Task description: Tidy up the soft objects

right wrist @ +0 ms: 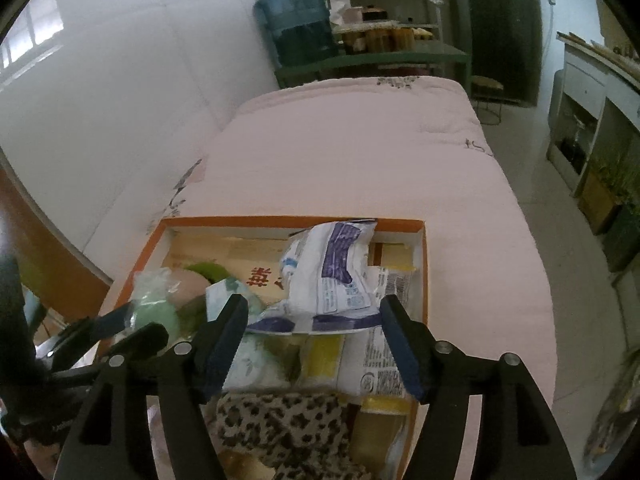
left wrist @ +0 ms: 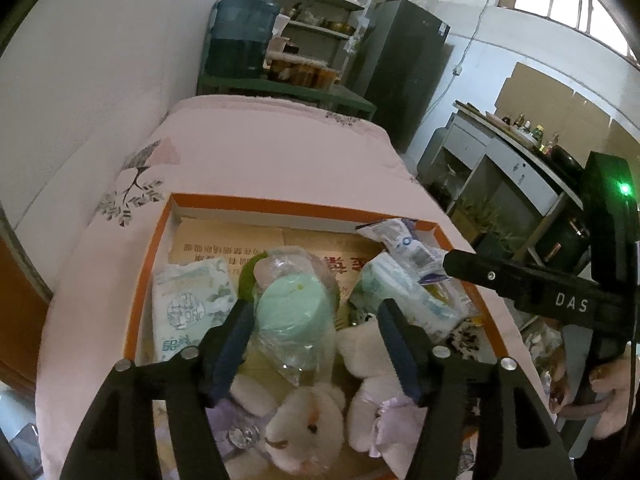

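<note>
Between the fingers of your left claw (left wrist: 316, 344) lies the green roll in a clear bag (left wrist: 294, 312), a little beyond the tips. The claw is released; its pads do not press on the bag. The roll's round end faces the claw and its long axis runs away from you, so I judge that the fingers already stand on its two sides if you want to take it again.

Under this claw, closer to you, lie two white plush toys (left wrist: 308, 428), and to its left a white pack of tissues (left wrist: 192, 308).

Your right claw (right wrist: 316, 344) is also released, with nothing pressed between the fingers. Just ahead of its tips lies a white and purple packet (right wrist: 332, 276), with its long side across the claw's line. Below the claw there is a leopard-print cloth (right wrist: 280, 432).

All these things are inside the orange box (right wrist: 224, 222), which sits on the near end of a bed with a pink cover (right wrist: 360, 152). No soft thing shows on the bed outside the box.

Beyond the bed you see a blue water jug (right wrist: 298, 20) and green shelves (left wrist: 320, 8) along the far wall.
</note>
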Demonstrator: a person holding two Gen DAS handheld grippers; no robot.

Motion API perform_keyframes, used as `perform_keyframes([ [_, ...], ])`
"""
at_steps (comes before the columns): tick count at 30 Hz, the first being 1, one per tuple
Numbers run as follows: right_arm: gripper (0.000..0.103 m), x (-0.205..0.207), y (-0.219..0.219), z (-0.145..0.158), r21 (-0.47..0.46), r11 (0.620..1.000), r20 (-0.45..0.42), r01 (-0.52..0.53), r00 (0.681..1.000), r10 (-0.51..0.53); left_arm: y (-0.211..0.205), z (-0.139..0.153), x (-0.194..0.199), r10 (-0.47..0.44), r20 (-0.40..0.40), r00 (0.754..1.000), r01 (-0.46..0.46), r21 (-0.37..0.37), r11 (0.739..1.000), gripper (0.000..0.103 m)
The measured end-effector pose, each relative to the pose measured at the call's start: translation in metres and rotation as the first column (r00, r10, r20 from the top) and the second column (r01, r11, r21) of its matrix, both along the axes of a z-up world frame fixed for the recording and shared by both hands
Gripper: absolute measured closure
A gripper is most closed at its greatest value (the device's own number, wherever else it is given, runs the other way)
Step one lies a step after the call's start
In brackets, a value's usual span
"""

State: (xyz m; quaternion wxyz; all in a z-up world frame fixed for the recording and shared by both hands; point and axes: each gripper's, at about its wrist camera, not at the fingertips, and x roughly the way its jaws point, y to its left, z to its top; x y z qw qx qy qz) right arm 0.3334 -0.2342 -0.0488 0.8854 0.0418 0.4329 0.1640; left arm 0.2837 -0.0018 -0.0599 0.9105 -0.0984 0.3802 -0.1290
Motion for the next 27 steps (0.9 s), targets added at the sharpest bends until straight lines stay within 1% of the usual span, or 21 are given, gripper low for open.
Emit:
perform_keyframes([
  [6,0.033,-0.016,0.001,0.012,-0.002,1.000,0.028,0.001,1.000,-0.001,-0.001,0.012,-0.012,0.000,0.031,1.000,0.000,-0.003,1.000,0.035],
  [14,0.033,-0.034,0.001,0.022,0.008,1.000,0.042,0.000,0.999,0.000,0.001,0.026,-0.025,0.008,0.056,0.998,-0.008,-0.012,1.000,0.035],
  [18,0.033,-0.046,0.002,0.028,0.009,1.000,0.053,0.004,0.999,-0.005,0.002,0.033,-0.038,0.019,0.075,0.997,-0.018,-0.011,1.000,0.035],
  [27,0.033,-0.093,0.011,0.043,-0.037,0.998,0.142,0.048,0.989,-0.043,-0.001,0.050,-0.073,0.023,0.114,0.993,-0.024,0.012,1.000,0.035],
])
